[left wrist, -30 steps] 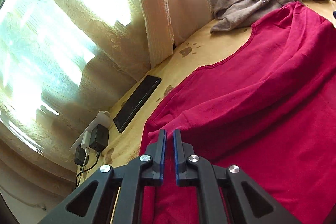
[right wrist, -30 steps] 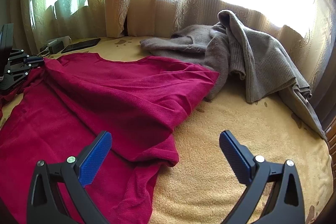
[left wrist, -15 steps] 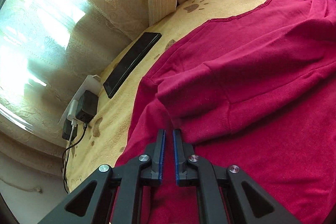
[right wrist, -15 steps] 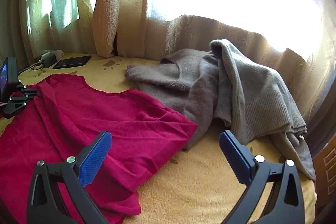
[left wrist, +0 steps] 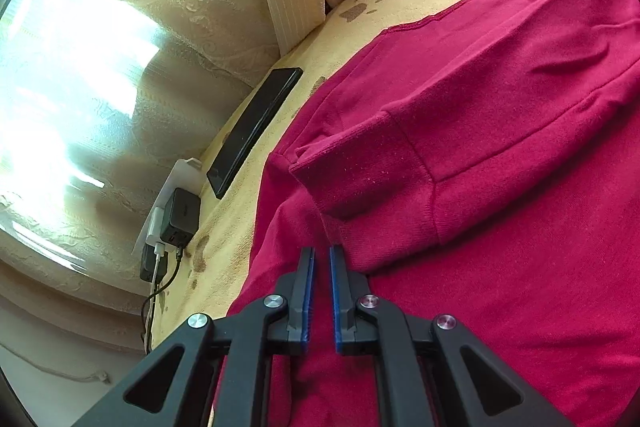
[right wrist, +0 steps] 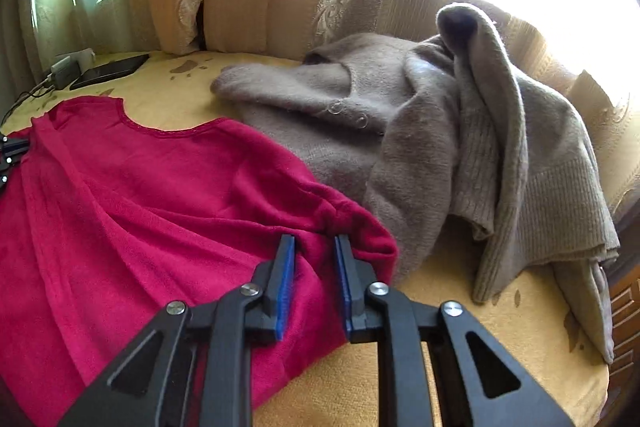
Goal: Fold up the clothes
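A crimson long-sleeved top (left wrist: 500,155) lies spread on a yellow bedspread (right wrist: 500,339), one sleeve folded across its body. My left gripper (left wrist: 320,259) is shut on the top's fabric at its left shoulder edge. The top also shows in the right wrist view (right wrist: 140,195). My right gripper (right wrist: 315,247) has closed on a bunched fold of the top at its right shoulder edge. The left gripper's tips (right wrist: 10,151) show at the far left of that view.
A grey-brown knit cardigan (right wrist: 460,131) lies heaped right of the top, touching it. A black phone (left wrist: 256,125) and a power strip with chargers (left wrist: 176,223) lie by the curtains (left wrist: 132,39). A wooden edge (right wrist: 626,299) is at far right.
My right gripper has moved forward and down and closed from wide open onto the top's right shoulder. My left gripper stays shut on the fabric as the view shifts slightly.
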`<state>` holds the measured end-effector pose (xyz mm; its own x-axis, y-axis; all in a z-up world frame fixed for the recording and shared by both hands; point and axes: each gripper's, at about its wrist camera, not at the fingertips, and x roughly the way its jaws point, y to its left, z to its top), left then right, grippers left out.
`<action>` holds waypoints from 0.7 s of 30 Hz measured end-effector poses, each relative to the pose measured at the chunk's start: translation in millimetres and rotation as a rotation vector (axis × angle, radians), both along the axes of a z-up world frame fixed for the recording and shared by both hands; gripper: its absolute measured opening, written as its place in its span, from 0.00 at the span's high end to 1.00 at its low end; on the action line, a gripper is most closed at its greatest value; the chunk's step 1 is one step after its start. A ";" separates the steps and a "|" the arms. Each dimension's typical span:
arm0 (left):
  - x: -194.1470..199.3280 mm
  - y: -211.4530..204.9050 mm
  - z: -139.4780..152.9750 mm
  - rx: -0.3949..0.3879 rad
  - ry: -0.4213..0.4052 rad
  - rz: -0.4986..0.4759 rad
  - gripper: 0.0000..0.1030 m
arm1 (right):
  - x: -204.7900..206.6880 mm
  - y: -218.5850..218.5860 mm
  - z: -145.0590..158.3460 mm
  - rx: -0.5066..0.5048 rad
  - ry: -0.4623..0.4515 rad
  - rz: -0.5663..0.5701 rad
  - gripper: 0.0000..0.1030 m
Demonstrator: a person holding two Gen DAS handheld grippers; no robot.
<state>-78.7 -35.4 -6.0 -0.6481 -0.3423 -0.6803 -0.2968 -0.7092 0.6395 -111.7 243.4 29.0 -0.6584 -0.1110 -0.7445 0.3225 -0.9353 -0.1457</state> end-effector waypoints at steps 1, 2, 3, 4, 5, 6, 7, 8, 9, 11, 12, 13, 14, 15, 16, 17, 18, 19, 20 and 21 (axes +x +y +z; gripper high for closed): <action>0.5 -1.2 1.5 0.005 -0.010 0.004 0.92 | 0.4 -4.7 -0.8 0.041 0.016 0.003 0.80; 0.2 -5.3 6.4 0.042 -0.024 0.021 0.92 | 2.6 -11.1 -2.4 0.087 0.034 0.007 0.80; -0.6 -10.8 13.1 0.097 -0.039 0.047 0.92 | 3.6 -13.2 -3.0 0.109 0.041 0.009 0.80; -0.9 -17.1 22.2 0.163 -0.042 0.075 0.92 | 4.3 -14.8 -3.4 0.129 0.046 0.010 0.78; 0.3 -21.2 33.9 0.232 -0.027 0.094 0.92 | 4.9 -14.8 -2.9 0.122 0.043 0.010 0.76; 2.3 -23.3 46.2 0.294 -0.006 0.103 0.92 | 7.1 -12.9 -0.8 0.096 0.037 0.005 0.75; 4.3 -22.6 57.3 0.345 0.014 0.102 0.92 | 10.9 -10.7 3.1 0.061 0.034 -0.006 0.70; 4.8 -17.1 64.7 0.375 0.025 0.085 0.92 | 16.0 -10.3 8.3 0.021 0.040 -0.017 0.67; 4.3 -9.5 69.7 0.394 0.032 0.063 0.92 | 23.7 -9.4 15.5 -0.016 0.056 -0.024 0.60; 0.4 5.7 75.9 0.428 0.035 0.021 0.92 | 38.9 -12.2 27.9 -0.059 0.081 -0.011 0.53; -5.7 13.0 71.9 0.434 0.017 0.008 0.92 | 46.5 -13.8 34.1 -0.080 0.094 -0.004 0.50; -12.2 19.9 66.5 0.436 -0.005 -0.001 0.92 | 52.8 -18.6 36.6 -0.091 0.088 0.021 0.47; -17.5 25.9 59.5 0.434 -0.027 -0.001 0.92 | 58.9 -23.9 38.6 -0.101 0.080 0.048 0.45; -22.0 31.3 51.4 0.429 -0.049 0.006 0.92 | 63.2 -30.1 36.0 -0.097 0.061 0.078 0.40; -25.3 35.4 42.2 0.426 -0.072 0.017 0.92 | 67.2 -36.4 32.8 -0.091 0.041 0.108 0.38; -25.9 36.3 34.9 0.430 -0.077 0.024 0.92 | 68.0 -40.4 25.6 -0.082 0.012 0.126 0.37; -25.1 35.3 29.9 0.439 -0.068 0.026 0.92 | 68.3 -44.1 17.9 -0.072 -0.019 0.142 0.37; -23.5 32.2 27.4 0.467 -0.060 0.033 0.92 | 65.9 -46.0 6.8 -0.058 -0.065 0.149 0.36; -21.5 27.3 27.0 0.511 -0.052 0.045 0.92 | 64.3 -46.4 -3.5 -0.052 -0.100 0.157 0.36; -19.4 22.5 26.6 0.554 -0.045 0.056 0.92 | 65.7 -42.6 -5.0 -0.070 -0.082 0.167 0.32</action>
